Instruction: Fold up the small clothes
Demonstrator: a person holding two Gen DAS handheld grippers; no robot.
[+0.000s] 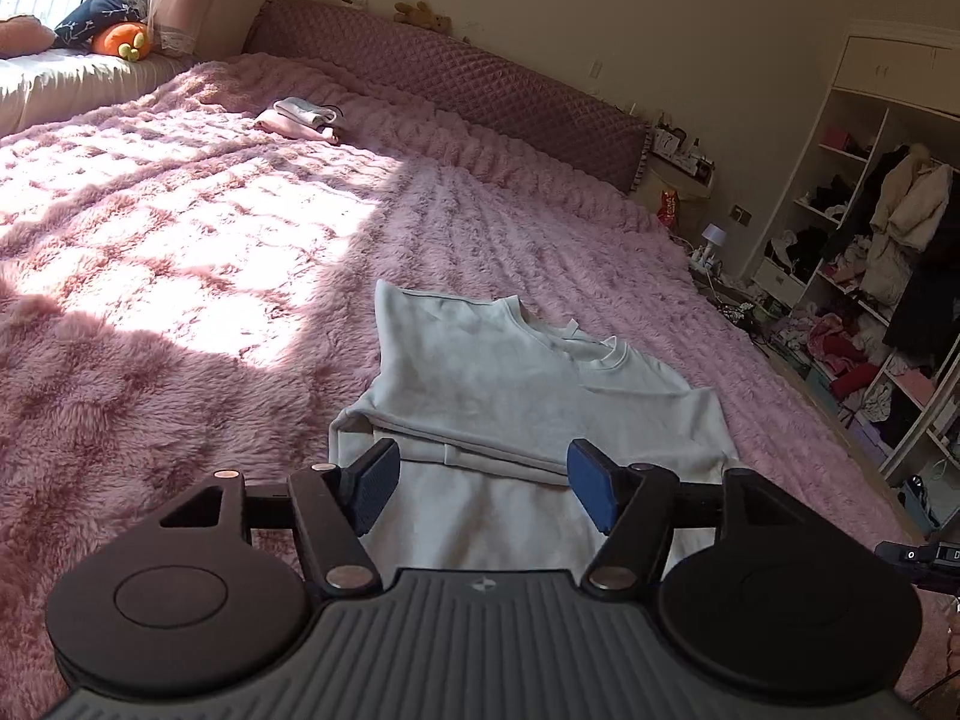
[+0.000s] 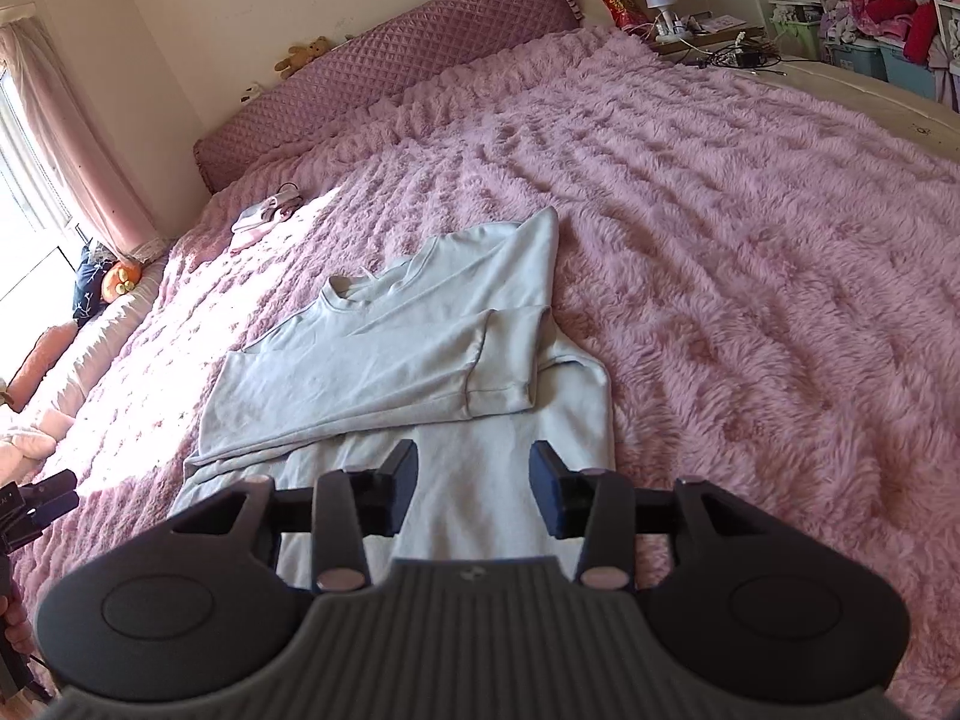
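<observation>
A pale grey long-sleeved top (image 1: 510, 384) lies flat on the fluffy pink bedspread (image 1: 180, 276), collar towards the headboard. Both sleeves are folded across its chest; in the right wrist view the cuffed sleeve (image 2: 498, 360) lies on top of the top (image 2: 360, 372). My left gripper (image 1: 482, 456) hovers open over the top's lower half, with nothing between its blue pads. My right gripper (image 2: 474, 456) also stands open above the hem area, apart from the cloth and holding nothing.
A small stack of folded clothes (image 1: 300, 117) lies far up the bed near the quilted headboard (image 1: 450, 78). Open shelves full of clothes (image 1: 870, 270) stand past the bed's right edge. Cushions (image 1: 114, 24) sit by the window. Bare bedspread (image 2: 750, 270) spreads to the right of the top.
</observation>
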